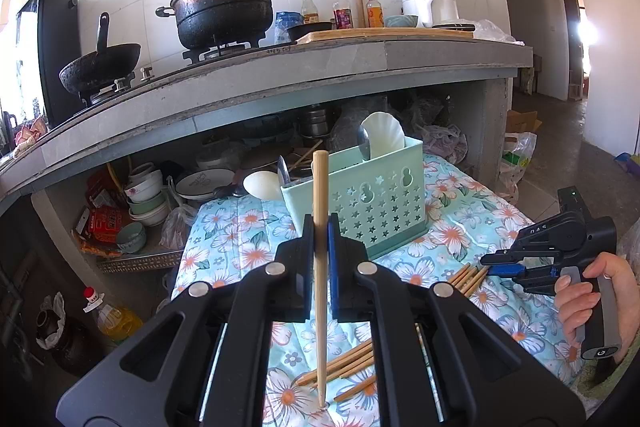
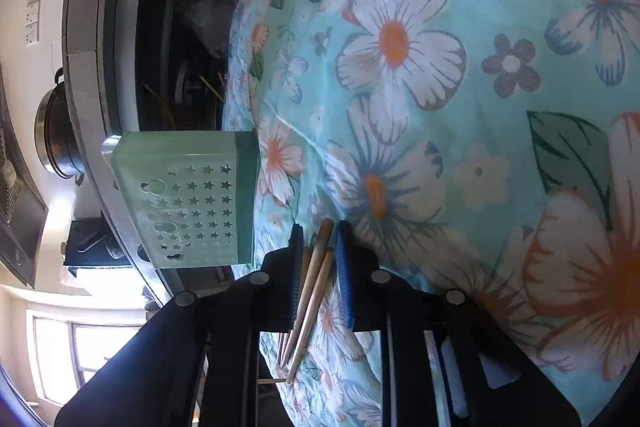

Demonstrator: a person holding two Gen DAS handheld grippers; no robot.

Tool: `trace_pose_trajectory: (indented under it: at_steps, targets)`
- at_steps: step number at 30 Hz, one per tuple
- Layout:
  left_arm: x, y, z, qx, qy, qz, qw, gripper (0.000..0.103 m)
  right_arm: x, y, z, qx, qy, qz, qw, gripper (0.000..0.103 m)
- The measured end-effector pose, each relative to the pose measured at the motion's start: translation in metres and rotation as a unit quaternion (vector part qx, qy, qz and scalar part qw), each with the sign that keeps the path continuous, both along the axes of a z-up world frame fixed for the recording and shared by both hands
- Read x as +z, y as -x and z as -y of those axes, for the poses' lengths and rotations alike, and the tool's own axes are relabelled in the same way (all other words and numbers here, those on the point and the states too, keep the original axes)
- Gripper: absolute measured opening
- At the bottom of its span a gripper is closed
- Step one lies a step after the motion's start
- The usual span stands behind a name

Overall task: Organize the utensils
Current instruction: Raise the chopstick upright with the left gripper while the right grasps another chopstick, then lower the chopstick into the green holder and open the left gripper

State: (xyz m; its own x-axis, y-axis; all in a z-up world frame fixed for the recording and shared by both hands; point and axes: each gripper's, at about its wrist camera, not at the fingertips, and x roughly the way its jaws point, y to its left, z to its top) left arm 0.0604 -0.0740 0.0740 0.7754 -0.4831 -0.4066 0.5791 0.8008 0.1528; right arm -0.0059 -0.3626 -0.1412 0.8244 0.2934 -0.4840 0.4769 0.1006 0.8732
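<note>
A single chopstick (image 1: 320, 267) is standing nearly upright, pinched between the jaws of the left gripper (image 1: 320, 239), its thin tip reaching down to the floral cloth (image 1: 240, 227) and its blunt end rising in front of the green holder (image 1: 360, 203). Behind it, more chopsticks (image 1: 348, 363) are lying loose on the cloth, partly hidden by the gripper body. The holder is standing upright on the cloth, with a white spoon (image 1: 380, 135) and a metal one sticking out of the far compartment; what else is lying inside is hard to make out. The right gripper (image 2: 320, 259) is lying on its side over the cloth (image 2: 480, 67), its jaws spread a little wider than the few chopsticks (image 2: 316, 291) sitting between them; whether the pads are actually gripping those sticks cannot be told. In that view the holder (image 2: 192, 199) is appearing sideways just beside the gripper. A pot (image 1: 224, 3) is sitting on the stove above, and bowls (image 1: 144, 195) are crowding the dim shelf beneath the counter.
</note>
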Motion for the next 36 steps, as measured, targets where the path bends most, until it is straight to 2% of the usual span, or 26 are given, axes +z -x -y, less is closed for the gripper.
trace_pose_trajectory:
  at_steps: [1, 5, 9, 14, 17, 26, 36]
  targets:
    - [0.0, 0.0, 0.0, 0.001, 0.001, 0.0, 1.0, 0.005, 0.002, 0.0, 0.0, 0.001, 0.005, 0.001, 1.0, 0.01]
    - [0.0, 0.0, 0.0, 0.0, -0.001, 0.0, 1.0, 0.005, 0.011, 0.003, 0.001, -0.001, 0.034, 0.011, 0.999, 0.01]
    - [0.0, 0.0, 0.0, 0.0, -0.002, 0.001, 1.0, 0.005, 0.029, 0.012, 0.003, -0.009, 0.085, 0.028, 0.996, 0.01]
    - [0.001, -0.001, -0.003, 0.005, 0.006, 0.0, 1.0, 0.005, 0.061, 0.026, 0.004, -0.016, 0.156, 0.057, 0.986, 0.009]
    - [0.003, -0.003, -0.008, 0.009, 0.013, -0.004, 0.9999, 0.005, 0.078, 0.033, 0.001, -0.015, 0.183, 0.076, 0.98, 0.008]
    - [0.028, -0.006, -0.025, 0.02, 0.049, -0.027, 0.9982, 0.005, 0.113, 0.058, 0.002, -0.019, 0.198, 0.142, 0.97, 0.007]
    - [0.077, -0.015, -0.034, 0.018, 0.095, -0.02, 0.9951, 0.005, 0.132, 0.076, 0.014, -0.03, 0.201, 0.183, 0.962, 0.007]
